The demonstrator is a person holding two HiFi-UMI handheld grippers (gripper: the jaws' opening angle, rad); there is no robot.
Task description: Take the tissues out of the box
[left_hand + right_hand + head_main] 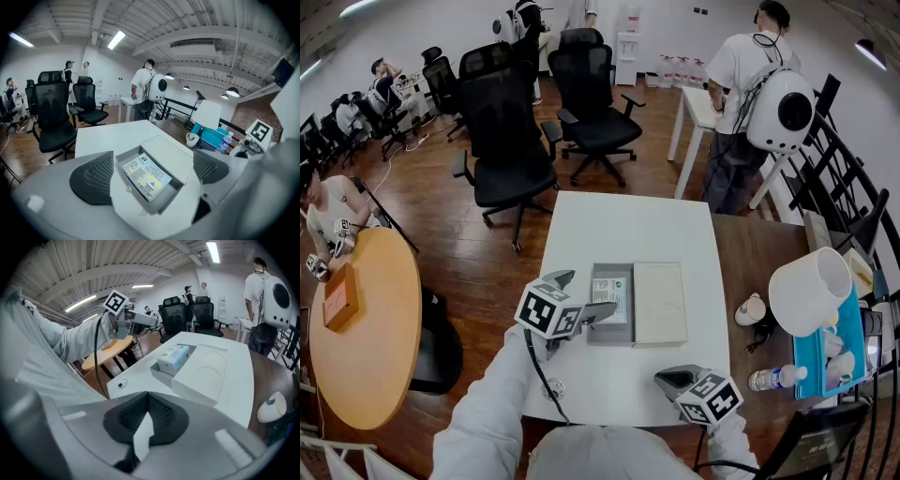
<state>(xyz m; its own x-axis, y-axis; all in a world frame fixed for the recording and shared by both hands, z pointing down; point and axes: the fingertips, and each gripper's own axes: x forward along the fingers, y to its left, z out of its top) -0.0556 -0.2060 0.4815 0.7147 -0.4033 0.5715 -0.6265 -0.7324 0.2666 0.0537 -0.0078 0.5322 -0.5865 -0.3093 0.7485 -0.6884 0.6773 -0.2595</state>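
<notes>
Left tool: my left gripper (150,171) has its jaws spread as wide as they go, with nothing pressed by either pad
Right tool: my right gripper (147,420) has its jaws brought together, pad against pad
Hard to tell, right tool: a thin white sliver runs down the seam of the pads; I cannot say whether it is something pinched or only the table (262,380) showing through
Tissues: the tissue pack (146,176) lies inside the grey box (169,196), straight ahead of the left gripper and framed by its open jaws
Hidden, left tool: its own body cuts off the near end of the box, so I can't see how close the pads sit to the walls
Print: the pack's label faces my left gripper view, but it is too small to read
Lid: the white lid (168,152) lies flat just beyond the box, touching its far side
Head view only: the left gripper (589,295) overlaps the box's (609,339) left edge; contact can't be judged there. The right gripper (667,379) hangs over the table's (619,225) near edge, well apart from the box and the lid (660,302)
Right gripper view only: from the side, the tissue pack (174,358) rises above the box wall, ahead and left of the closed jaws, with the lid (206,376) nearer
</notes>
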